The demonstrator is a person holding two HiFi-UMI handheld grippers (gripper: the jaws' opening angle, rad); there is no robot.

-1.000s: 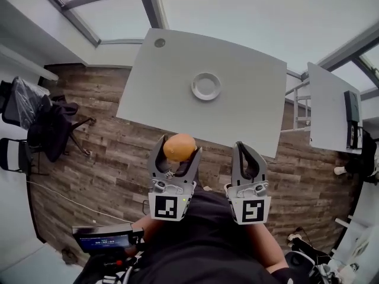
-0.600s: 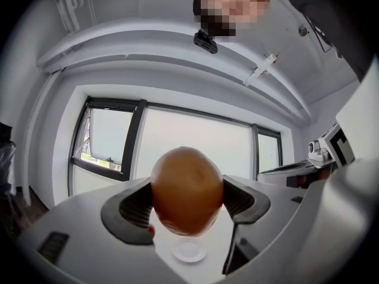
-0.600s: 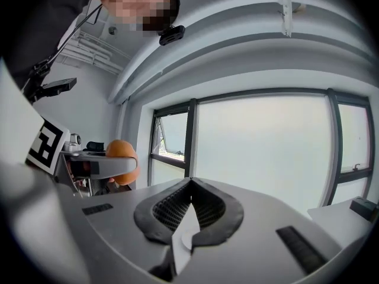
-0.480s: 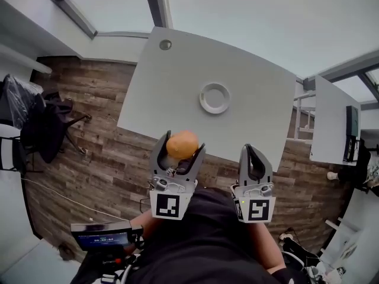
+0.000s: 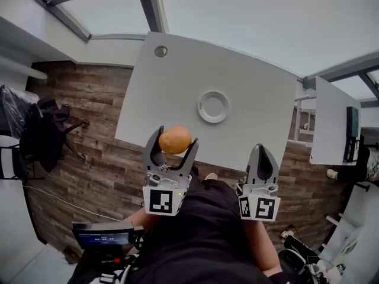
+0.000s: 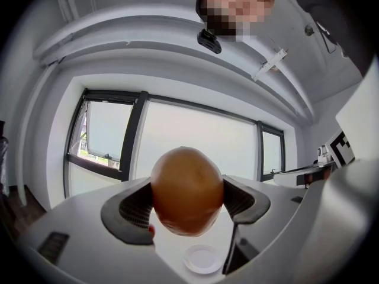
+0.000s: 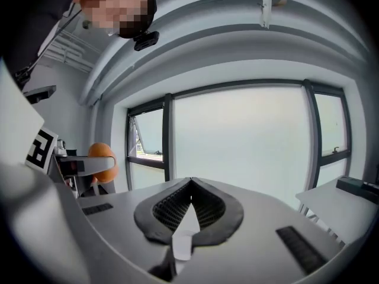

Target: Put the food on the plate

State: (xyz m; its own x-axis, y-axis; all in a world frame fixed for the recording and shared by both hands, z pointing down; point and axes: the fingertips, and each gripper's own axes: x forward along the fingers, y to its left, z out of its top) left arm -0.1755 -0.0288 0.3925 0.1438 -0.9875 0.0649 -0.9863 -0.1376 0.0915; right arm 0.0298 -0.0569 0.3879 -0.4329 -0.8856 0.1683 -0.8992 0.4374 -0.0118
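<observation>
Grip faces of your left gripper (image 5: 174,142) hidden behind the orange food (image 6: 187,190), chair (image 5: 9,155) cut off by the frame's left edge, handheld screen (image 5: 103,239) at lower left too small for you to read.

Ahead of you, a white table (image 5: 177,93) over wood-plank floor (image 5: 89,152), with a round grommet (image 5: 160,51) at its far left corner. Off to your left, a chair (image 5: 41,129) draped in dark clothing. To your right, a second table (image 5: 328,123) carrying a black device (image 5: 352,121).

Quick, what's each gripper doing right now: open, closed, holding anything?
Left hand-held gripper: shut on the food.
Right hand-held gripper: shut, empty.
</observation>
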